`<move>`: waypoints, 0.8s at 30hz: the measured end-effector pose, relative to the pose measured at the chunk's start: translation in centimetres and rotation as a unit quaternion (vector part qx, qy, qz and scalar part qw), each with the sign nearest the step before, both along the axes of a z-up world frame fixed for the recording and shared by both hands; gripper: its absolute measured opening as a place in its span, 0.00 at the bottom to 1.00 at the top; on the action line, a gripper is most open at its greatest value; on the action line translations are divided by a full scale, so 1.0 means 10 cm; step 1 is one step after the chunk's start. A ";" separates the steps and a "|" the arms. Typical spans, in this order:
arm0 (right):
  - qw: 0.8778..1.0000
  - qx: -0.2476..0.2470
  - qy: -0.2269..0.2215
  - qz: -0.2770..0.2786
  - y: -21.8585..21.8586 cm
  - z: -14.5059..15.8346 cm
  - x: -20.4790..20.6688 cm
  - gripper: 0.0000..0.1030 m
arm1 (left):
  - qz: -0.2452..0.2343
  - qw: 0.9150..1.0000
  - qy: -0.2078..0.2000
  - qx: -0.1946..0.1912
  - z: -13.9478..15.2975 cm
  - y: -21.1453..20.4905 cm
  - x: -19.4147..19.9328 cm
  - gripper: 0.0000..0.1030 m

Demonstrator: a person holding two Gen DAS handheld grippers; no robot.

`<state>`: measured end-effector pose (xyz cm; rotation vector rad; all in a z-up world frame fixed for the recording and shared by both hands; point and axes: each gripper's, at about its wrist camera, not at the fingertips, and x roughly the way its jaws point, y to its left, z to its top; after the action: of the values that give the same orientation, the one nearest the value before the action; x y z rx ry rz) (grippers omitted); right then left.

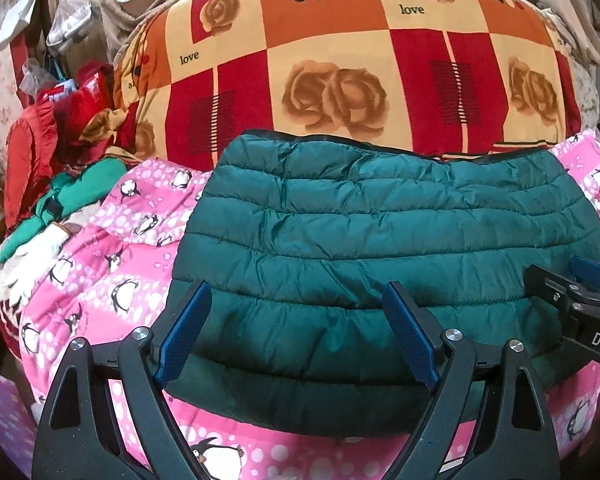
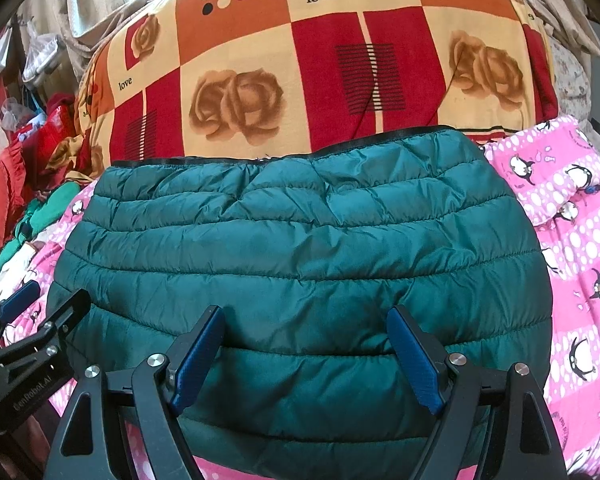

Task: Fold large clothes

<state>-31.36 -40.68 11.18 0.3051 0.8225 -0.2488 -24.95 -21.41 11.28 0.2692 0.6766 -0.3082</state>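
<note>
A dark green quilted puffer jacket (image 1: 380, 240) lies folded into a compact rectangle on the pink penguin bedsheet (image 1: 112, 272); it also fills the middle of the right wrist view (image 2: 292, 256). My left gripper (image 1: 298, 300) is open and empty, hovering over the jacket's near left part. My right gripper (image 2: 306, 322) is open and empty over the jacket's near edge. The right gripper shows at the right edge of the left wrist view (image 1: 572, 288), and the left gripper shows at the lower left of the right wrist view (image 2: 28, 320).
A big folded quilt with red, orange and cream squares and rose prints (image 1: 340, 60) lies behind the jacket. A heap of red and green clothes and bags (image 1: 60, 152) sits at the left. More pink sheet (image 2: 572, 240) lies to the right.
</note>
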 end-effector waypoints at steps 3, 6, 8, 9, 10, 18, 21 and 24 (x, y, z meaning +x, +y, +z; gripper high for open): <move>1.000 0.000 0.000 -0.001 0.00 0.00 -0.01 0.79 | -0.004 1.000 0.000 -0.006 0.02 0.00 -0.01 0.85; 1.000 -0.001 0.001 -0.001 0.01 0.00 0.00 0.79 | -0.005 1.000 -0.001 -0.009 0.03 0.01 -0.01 0.85; 1.000 0.000 0.001 -0.001 0.00 0.00 0.00 0.79 | -0.006 1.000 0.001 -0.011 0.02 0.02 -0.01 0.85; 1.000 0.000 0.001 -0.001 0.00 0.00 0.00 0.79 | -0.006 1.000 0.003 -0.013 0.03 0.01 0.00 0.85; 1.000 0.000 0.000 -0.001 0.00 0.00 0.00 0.79 | -0.006 1.000 0.005 -0.016 0.02 0.02 0.00 0.85; 1.000 -0.001 0.002 0.001 0.00 0.00 0.00 0.79 | -0.003 0.999 0.032 -0.038 0.00 0.06 0.08 0.85; 1.000 -0.002 0.002 0.000 0.01 0.00 0.01 0.79 | -0.003 0.999 0.034 -0.039 -0.01 0.06 0.09 0.85; 1.000 -0.002 0.002 0.001 0.01 0.01 0.01 0.79 | -0.003 0.999 0.034 -0.039 -0.01 0.05 0.09 0.85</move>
<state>-31.27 -40.60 11.25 0.3005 0.8259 -0.2499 -24.05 -20.88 11.14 0.1877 0.7300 -0.3506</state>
